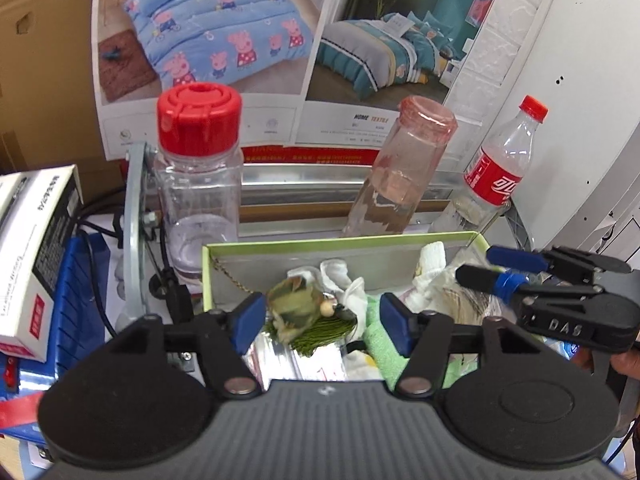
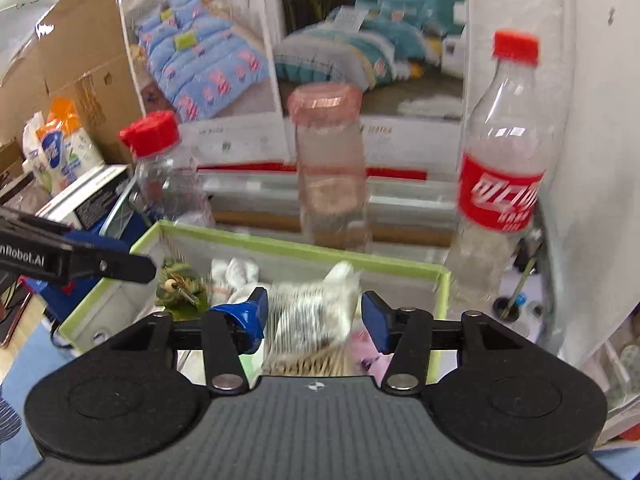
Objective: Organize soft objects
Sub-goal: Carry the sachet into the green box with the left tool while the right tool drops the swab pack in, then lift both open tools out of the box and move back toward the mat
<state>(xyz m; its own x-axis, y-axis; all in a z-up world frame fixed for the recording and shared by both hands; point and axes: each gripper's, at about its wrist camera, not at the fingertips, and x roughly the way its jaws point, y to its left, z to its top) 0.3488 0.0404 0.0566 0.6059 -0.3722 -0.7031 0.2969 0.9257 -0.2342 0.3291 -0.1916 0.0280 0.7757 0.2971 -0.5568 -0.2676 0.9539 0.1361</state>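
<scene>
Looking through both wrist cameras, I see the largest thing behind everything, a bedding poster with cartoon-pig quilts, propped upright at the back. Below it sits my green-rimmed box, the container holding the soft objects, and both tools hover just above its near side. In front of the poster three containers stand in a row behind the box: a cola bottle with a red label at the right, a pink-tinted clear bottle in the middle, and a clear jar with a red lid at the left. A white carton lies at the far left on something blue. Inside the box, a light green towel lies near the front, white cloth is bunched toward the back wall, and a green tasselled charm with a bead and thin chain rests left of centre. My left gripper has its jaws spread with nothing pinched, the charm visible in the gap below them. My right gripper is likewise parted and grips nothing; a crinkled clear packet with printed stripes lies in the box beneath it, blurred, beside something pink I cannot make out.
</scene>
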